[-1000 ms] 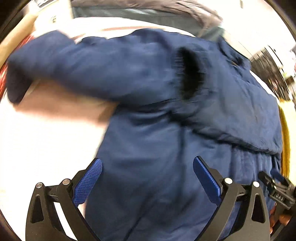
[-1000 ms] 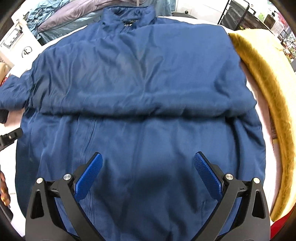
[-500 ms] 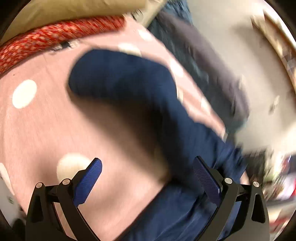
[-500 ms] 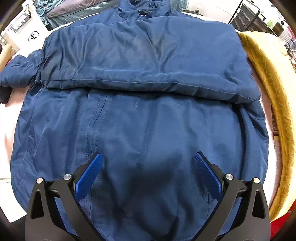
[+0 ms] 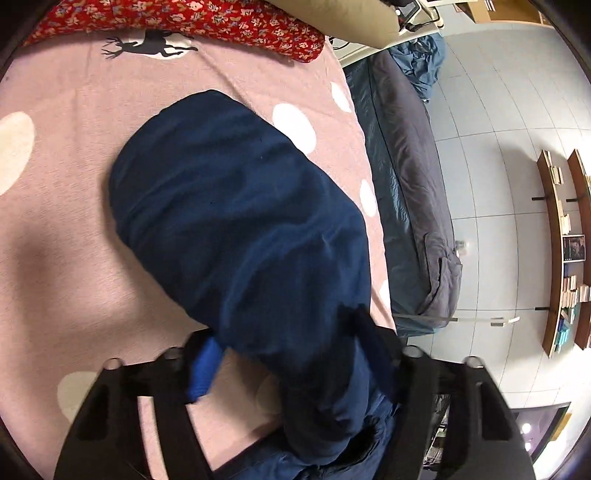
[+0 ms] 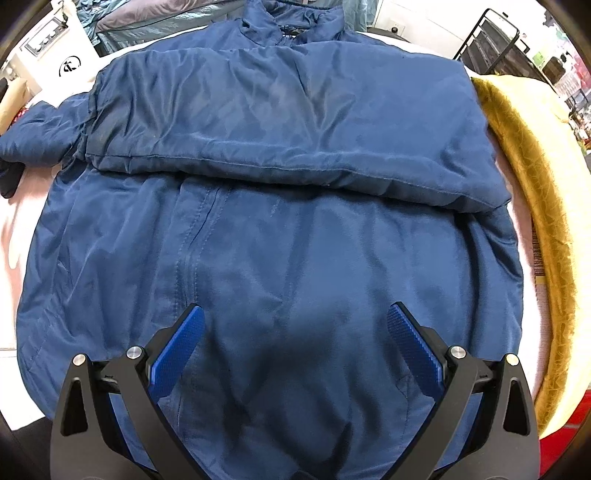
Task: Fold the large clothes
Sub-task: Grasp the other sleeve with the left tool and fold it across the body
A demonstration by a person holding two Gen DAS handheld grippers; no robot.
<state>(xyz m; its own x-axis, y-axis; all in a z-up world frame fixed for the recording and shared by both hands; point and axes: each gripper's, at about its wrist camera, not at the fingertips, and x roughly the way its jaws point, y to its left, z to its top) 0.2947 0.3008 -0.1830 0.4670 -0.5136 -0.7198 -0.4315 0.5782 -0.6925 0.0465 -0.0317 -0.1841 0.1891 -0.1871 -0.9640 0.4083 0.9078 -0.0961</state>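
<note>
A navy padded jacket (image 6: 288, 236) lies flat on the bed, collar at the far side. One sleeve (image 6: 295, 136) is folded across its chest. The other sleeve (image 6: 37, 136) sticks out to the left, ending in a dark cuff. In the left wrist view that sleeve (image 5: 240, 221) stretches away over the pink bedspread, and my left gripper (image 5: 295, 369) has its fingers closed in on the cuff end; the right pad is hidden by cloth. My right gripper (image 6: 295, 347) hangs open over the jacket's lower front, holding nothing.
The pink dotted bedspread (image 5: 55, 258) carries a red floral pillow (image 5: 221, 18) at its far end. Grey and blue bedding (image 5: 406, 184) lies beside the bed. A mustard blanket (image 6: 535, 184) borders the jacket's right side. A white box (image 6: 70, 62) and a black rack (image 6: 491, 40) stand behind.
My left gripper swung from the jacket body out to the left sleeve and its fingers narrowed onto the cuff end. The right gripper drew slightly back, staying open.
</note>
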